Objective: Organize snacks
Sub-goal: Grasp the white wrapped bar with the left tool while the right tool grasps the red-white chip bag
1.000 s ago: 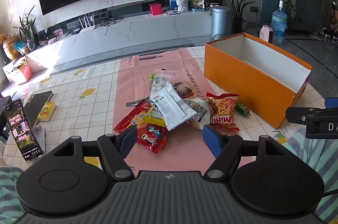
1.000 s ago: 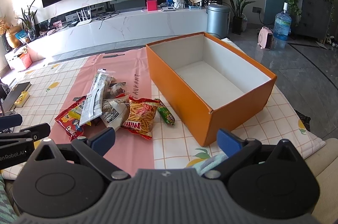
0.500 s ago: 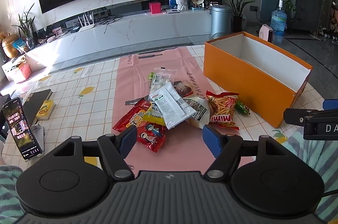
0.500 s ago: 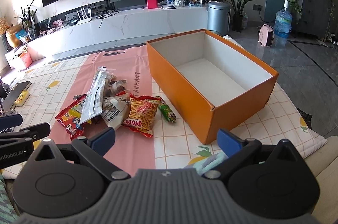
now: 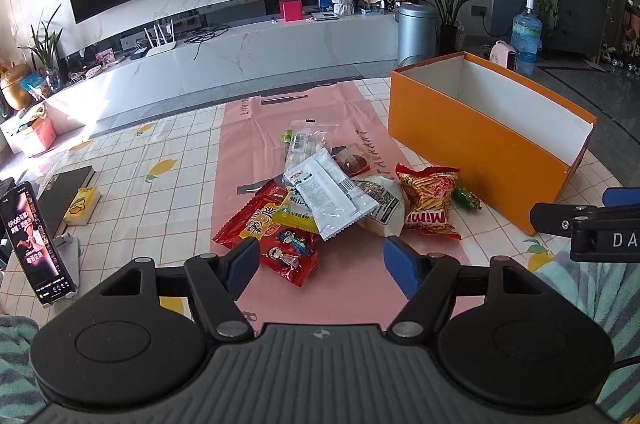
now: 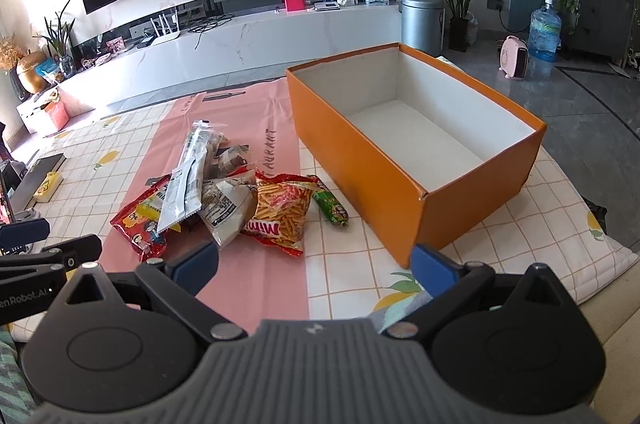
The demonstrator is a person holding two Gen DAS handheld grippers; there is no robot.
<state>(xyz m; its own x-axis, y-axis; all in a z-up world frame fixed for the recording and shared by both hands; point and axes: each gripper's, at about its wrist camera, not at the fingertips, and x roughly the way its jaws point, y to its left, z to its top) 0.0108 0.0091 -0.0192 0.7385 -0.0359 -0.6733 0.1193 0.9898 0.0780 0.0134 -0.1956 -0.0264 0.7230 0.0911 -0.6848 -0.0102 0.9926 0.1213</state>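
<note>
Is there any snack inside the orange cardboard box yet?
No, the orange cardboard box shows only its bare white floor.

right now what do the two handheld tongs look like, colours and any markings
Both are alike: the left tongs and right tongs have a ribbed dark grey body, two black round discs, black linkage arms with silver pivot screws, and blue pads at the tips. The side of each carries partly cut-off white lettering. Striped teal fabric, perhaps a sleeve, shows at the frame edges.
</note>
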